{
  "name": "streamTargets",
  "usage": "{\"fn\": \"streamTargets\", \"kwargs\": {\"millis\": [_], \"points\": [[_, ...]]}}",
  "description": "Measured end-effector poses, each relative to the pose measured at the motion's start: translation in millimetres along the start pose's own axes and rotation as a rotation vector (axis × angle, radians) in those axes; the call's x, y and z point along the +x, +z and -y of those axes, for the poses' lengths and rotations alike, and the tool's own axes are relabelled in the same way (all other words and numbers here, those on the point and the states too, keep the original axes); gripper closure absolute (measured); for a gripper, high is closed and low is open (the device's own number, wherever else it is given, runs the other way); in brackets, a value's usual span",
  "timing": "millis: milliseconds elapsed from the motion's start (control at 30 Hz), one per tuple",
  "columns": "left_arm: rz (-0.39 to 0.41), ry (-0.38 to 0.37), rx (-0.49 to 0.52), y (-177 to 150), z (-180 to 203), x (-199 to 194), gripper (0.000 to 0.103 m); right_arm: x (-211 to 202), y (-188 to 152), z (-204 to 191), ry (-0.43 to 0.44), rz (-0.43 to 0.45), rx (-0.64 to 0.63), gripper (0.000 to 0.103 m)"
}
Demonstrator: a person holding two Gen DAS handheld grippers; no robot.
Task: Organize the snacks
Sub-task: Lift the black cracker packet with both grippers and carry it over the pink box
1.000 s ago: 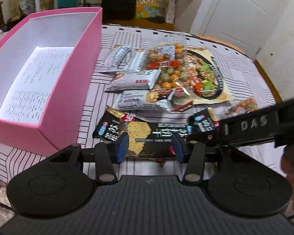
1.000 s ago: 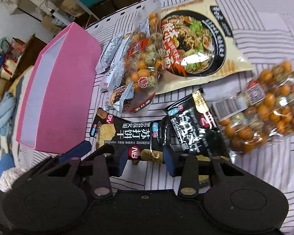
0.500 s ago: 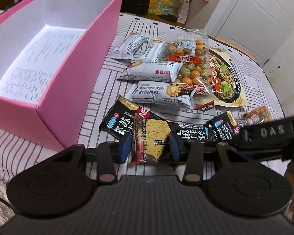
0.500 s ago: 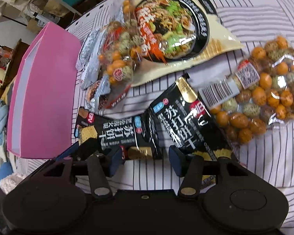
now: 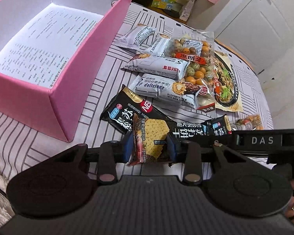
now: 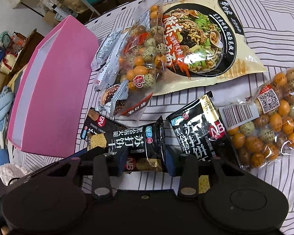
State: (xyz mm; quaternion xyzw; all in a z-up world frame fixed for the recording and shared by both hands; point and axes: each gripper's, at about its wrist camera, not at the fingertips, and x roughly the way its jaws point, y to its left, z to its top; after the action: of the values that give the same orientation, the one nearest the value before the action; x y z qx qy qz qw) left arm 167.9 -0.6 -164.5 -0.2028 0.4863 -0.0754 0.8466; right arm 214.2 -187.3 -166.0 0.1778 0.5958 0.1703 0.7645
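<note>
Gripping one black cracker packet [image 5: 151, 137] from both ends on the striped tabletop [image 5: 100, 90].
Left gripper [image 5: 150, 148] fingers are closing, pressed on its cracker-printed end; right gripper [image 6: 145, 161] fingers are closing on the other end. Pink box [image 5: 76, 78] sits at ten o'clock from the packet.

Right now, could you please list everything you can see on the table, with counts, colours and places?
Box: one, pink, left, holding only a printed sheet.
Soda cracker packs: three, black, nearest.
Small wafer packs: four, grey-white, beside the box.
Coated-nut bags: two, clear, middle and right.
Noodle bag: one, cream, far side.
Tablecloth: one, striped white.
Left tongs: closing on one cracker pack's end.
Right tongs: closing on its other end.
</note>
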Motion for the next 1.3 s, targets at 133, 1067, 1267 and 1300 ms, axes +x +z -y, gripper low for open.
{"fn": "streamTargets", "kwargs": {"millis": [133, 1067, 1267, 1300], "points": [[-0.028, -0.011, 0.012, -0.7, 2.1, -1.8, 0.066, -1.8, 1.2, 0.3, -0.011, -0.027, 0.011, 0.053], [-0.131, -0.083, 0.145, -15.3, -6.9, -113.6, 0.062, -82.2, -73.7, -77.4, 0.049, 0.031, -0.15, 0.055], [-0.101, -0.101, 0.135, -7.0, -26.3, -157.1, 0.062, -92.6, -74.2, -113.1, 0.09, 0.023, -0.212, 0.055], [-0.094, -0.1, 0.135, -4.1, -29.1, -164.1, 0.062, -94.2, -73.5, -119.6, 0.093, 0.026, -0.223, 0.056]]}}
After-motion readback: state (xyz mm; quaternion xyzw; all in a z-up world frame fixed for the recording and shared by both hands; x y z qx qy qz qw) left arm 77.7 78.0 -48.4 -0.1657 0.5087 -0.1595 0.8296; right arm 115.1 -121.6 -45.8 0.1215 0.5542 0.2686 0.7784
